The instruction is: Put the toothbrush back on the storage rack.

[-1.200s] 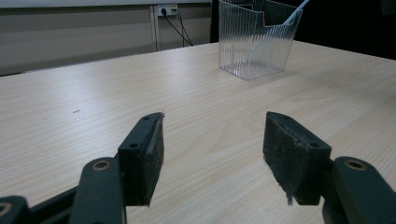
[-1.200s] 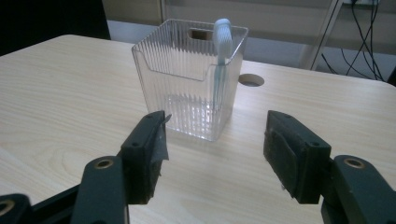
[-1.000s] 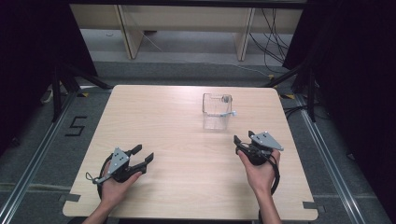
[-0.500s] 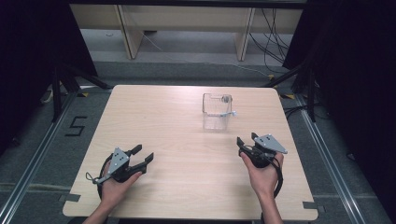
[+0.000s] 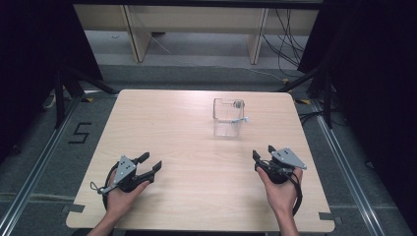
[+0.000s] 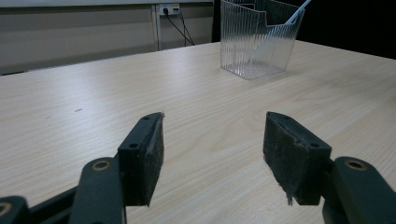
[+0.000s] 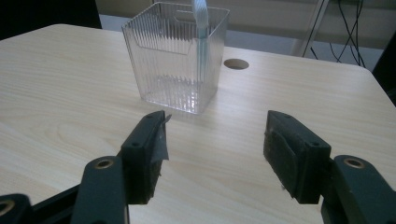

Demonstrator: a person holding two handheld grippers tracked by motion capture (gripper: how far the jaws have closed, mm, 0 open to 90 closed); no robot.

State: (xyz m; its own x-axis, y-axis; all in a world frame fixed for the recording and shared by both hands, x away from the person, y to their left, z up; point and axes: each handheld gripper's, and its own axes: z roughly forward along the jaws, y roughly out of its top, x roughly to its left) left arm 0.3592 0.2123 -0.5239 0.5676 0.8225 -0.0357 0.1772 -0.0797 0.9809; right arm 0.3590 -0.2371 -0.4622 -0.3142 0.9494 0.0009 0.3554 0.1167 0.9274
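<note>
A clear ribbed plastic container (image 5: 227,117) stands on the wooden table (image 5: 167,128), right of centre and toward the far side. A thin pale blue stick (image 5: 239,120) leans out of it. In the left gripper view the container (image 6: 259,39) is far off at upper right; in the right gripper view the container (image 7: 176,56) is close ahead with the stick (image 7: 201,18) inside. My left gripper (image 5: 150,162) rests open near the front left of the table. My right gripper (image 5: 263,152) is open near the front right, short of the container. Neither holds anything.
A round cable hole (image 7: 236,63) is cut in the table behind the container. Wooden furniture legs (image 5: 135,37) and loose cables (image 5: 290,29) lie on the floor past the far edge. Black stand legs (image 5: 74,83) flank the table.
My right gripper has drawn back toward the table's front edge and slightly right, away from the container. The left gripper has stayed put.
</note>
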